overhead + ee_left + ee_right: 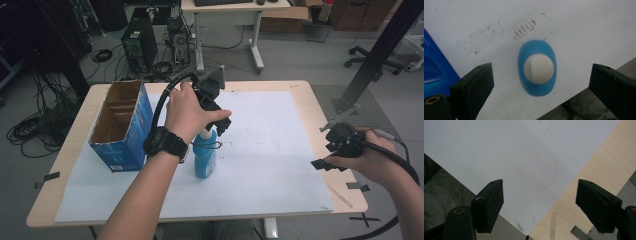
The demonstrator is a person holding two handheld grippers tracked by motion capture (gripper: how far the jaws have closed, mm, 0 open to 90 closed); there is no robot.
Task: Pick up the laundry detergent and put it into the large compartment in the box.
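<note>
No text, brand or number can be read in these pictures. Pale print is seen on the side of the blue box [131, 131], near its lower edge, but it is too small and blurred to be made out. In the left gripper view only faint lines are shown on this box.
</note>
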